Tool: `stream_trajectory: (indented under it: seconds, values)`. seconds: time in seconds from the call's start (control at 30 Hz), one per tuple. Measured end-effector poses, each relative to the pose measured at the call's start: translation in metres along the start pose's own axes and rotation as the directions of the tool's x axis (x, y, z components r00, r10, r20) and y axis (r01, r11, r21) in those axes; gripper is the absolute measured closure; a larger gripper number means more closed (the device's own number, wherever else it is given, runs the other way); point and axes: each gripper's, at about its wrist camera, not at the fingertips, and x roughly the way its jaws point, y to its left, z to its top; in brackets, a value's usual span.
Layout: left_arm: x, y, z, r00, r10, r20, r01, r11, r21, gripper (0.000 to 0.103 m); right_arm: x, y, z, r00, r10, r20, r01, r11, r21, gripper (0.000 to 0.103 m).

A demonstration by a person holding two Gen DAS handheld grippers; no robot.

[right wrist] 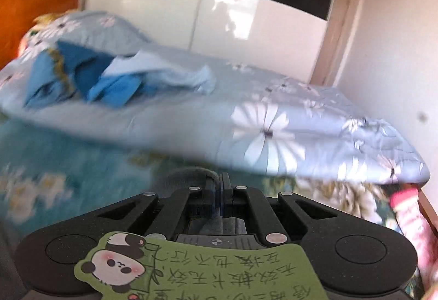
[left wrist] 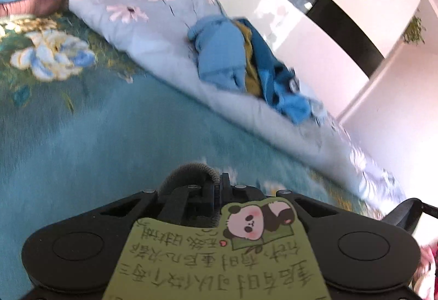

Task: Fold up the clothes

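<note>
**Item 1 – task thing:** heap of blue clothes [left wrist: 232,61], soft fabric in light and deep blue w/ an olive-yellow strip, plus a pale-blue piece seen in the right wrist view [right wrist: 164,75]. Unfolded, crumpled, layers overlapping; no clean edge or corner can be made out (motion blur). Lies on top of the grey-blue quilt w/ white daisy print [left wrist: 153,34], which is itself laid over the teal bedspread w/ large pale flowers [left wrist: 82,122].

**Item 2 – key relation:** heap is placed ahead of both jaws and well apart from them, w/ bare bedspread and quilt edge between. From the left gripper [left wrist: 219,179] it lies fwd and slightly right; long axis runs diagonally, upper-left to lower-right. From the right gripper [right wrist: 221,179] it lies fwd and clearly left, near the far end of the quilt. Left hand is judged approx. nearer and better aligned; a reach fwd is needed by either.

**Item 3 – jaws:** both pairs pressed together. A dark ribbed knit fold [left wrist: 191,171] is seen at the left tips and a similar grey shape [right wrist: 189,174] at the right tips; whether it is pinched cannot be told.
</note>
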Motion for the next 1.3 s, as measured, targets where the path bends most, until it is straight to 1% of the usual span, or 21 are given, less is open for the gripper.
stream_trajectory:
  seconds: [0.1,0.17,0.2,0.27,0.3,0.37,0.4,0.5,0.57,0.63,0.67,0.77,0.9,0.93,0.97,1.07,1.1,1.13,1.17,1.2,1.3]
  values:
    - [-0.004,0.005,0.012,0.994,0.067,0.083,-0.066,0.998,-0.016,0.103,0.044,0.000,0.018,0.999,-0.048,0.000,0.048,0.998,0.034,0.101]
    - [-0.008,0.016,0.016,0.988,0.109,0.108,-0.105,0.994,-0.043,0.103,0.073,0.001,0.018,0.997,-0.075,-0.026,0.077,0.995,0.063,0.101]
    - [-0.009,0.023,0.017,0.985,0.129,0.111,-0.123,0.991,-0.061,0.103,0.088,0.003,0.014,0.995,-0.082,-0.052,0.086,0.993,0.077,0.101]
    - [-0.007,0.033,0.015,0.984,0.154,0.095,-0.150,0.988,-0.046,0.103,0.116,0.008,0.001,0.988,-0.076,-0.136,0.089,0.992,0.094,0.100]
    - [-0.004,0.034,0.013,0.983,0.166,0.083,-0.165,0.986,-0.019,0.102,0.128,0.012,-0.007,0.983,-0.051,-0.178,0.069,0.993,0.094,0.100]
    - [0.002,0.035,0.007,0.980,0.188,0.062,-0.190,0.981,0.028,0.102,0.140,0.022,-0.019,0.976,-0.032,-0.214,0.046,0.997,0.059,0.098]
    - [0.005,0.035,0.005,0.979,0.197,0.054,-0.199,0.979,0.038,0.102,0.141,0.026,-0.022,0.976,-0.039,-0.212,0.049,0.998,0.040,0.096]
    - [0.008,0.037,0.001,0.980,0.196,0.044,-0.196,0.980,0.013,0.101,0.129,0.019,-0.023,0.982,0.006,-0.188,0.004,0.999,0.053,0.077]
    - [0.006,0.035,-0.001,0.982,0.185,0.044,-0.185,0.983,0.006,0.098,0.112,0.010,-0.021,0.988,0.022,-0.153,-0.013,0.998,0.059,0.059]
    - [0.006,0.033,-0.006,0.985,0.171,0.031,-0.171,0.985,0.015,0.096,0.093,-0.003,-0.024,0.990,0.043,-0.136,-0.035,0.998,0.059,0.053]
    - [0.006,0.033,-0.008,0.986,0.168,0.024,-0.168,0.986,0.018,0.094,0.088,-0.008,-0.029,0.987,0.065,-0.146,-0.055,0.996,0.067,0.053]
    - [0.006,0.033,-0.011,0.985,0.171,0.009,-0.172,0.985,0.009,0.088,0.088,-0.003,-0.048,0.964,0.140,-0.225,-0.124,0.989,0.085,0.053]
    - [-0.004,0.032,-0.011,0.986,0.169,0.010,-0.169,0.986,-0.014,0.079,0.102,0.028,-0.073,0.950,0.161,-0.267,-0.140,0.985,0.096,0.053]
    - [-0.009,0.032,-0.011,0.985,0.171,0.012,-0.171,0.985,-0.015,0.073,0.106,0.035,-0.073,0.949,0.169,-0.266,-0.149,0.984,0.096,0.053]
    - [-0.015,0.033,-0.011,0.984,0.175,0.014,-0.175,0.984,-0.017,0.069,0.111,0.043,-0.073,0.950,0.165,-0.264,-0.146,0.985,0.089,0.053]
    - [-0.030,0.036,-0.011,0.983,0.185,0.023,-0.184,0.982,-0.035,0.068,0.125,0.063,-0.073,0.956,0.097,-0.275,-0.093,0.995,0.029,0.054]
    - [-0.036,0.038,-0.011,0.982,0.188,0.026,-0.186,0.981,-0.045,0.068,0.129,0.067,-0.074,0.956,0.078,-0.281,-0.077,0.997,0.014,0.058]
    - [-0.040,0.039,-0.011,0.981,0.190,0.029,-0.188,0.981,-0.048,0.068,0.132,0.067,-0.074,0.954,0.084,-0.289,-0.079,0.996,0.029,0.078]
    - [-0.043,0.040,-0.011,0.981,0.192,0.032,-0.190,0.981,-0.049,0.068,0.132,0.063,-0.074,0.951,0.102,-0.293,-0.088,0.994,0.062,0.090]
    - [-0.047,0.042,-0.011,0.980,0.194,0.034,-0.192,0.980,-0.050,0.068,0.128,0.058,-0.073,0.952,0.111,-0.286,-0.086,0.991,0.101,0.092]
    - [-0.054,0.046,-0.009,0.981,0.190,0.038,-0.188,0.980,-0.059,0.068,0.099,0.032,-0.063,0.967,0.146,-0.210,-0.110,0.979,0.173,0.094]
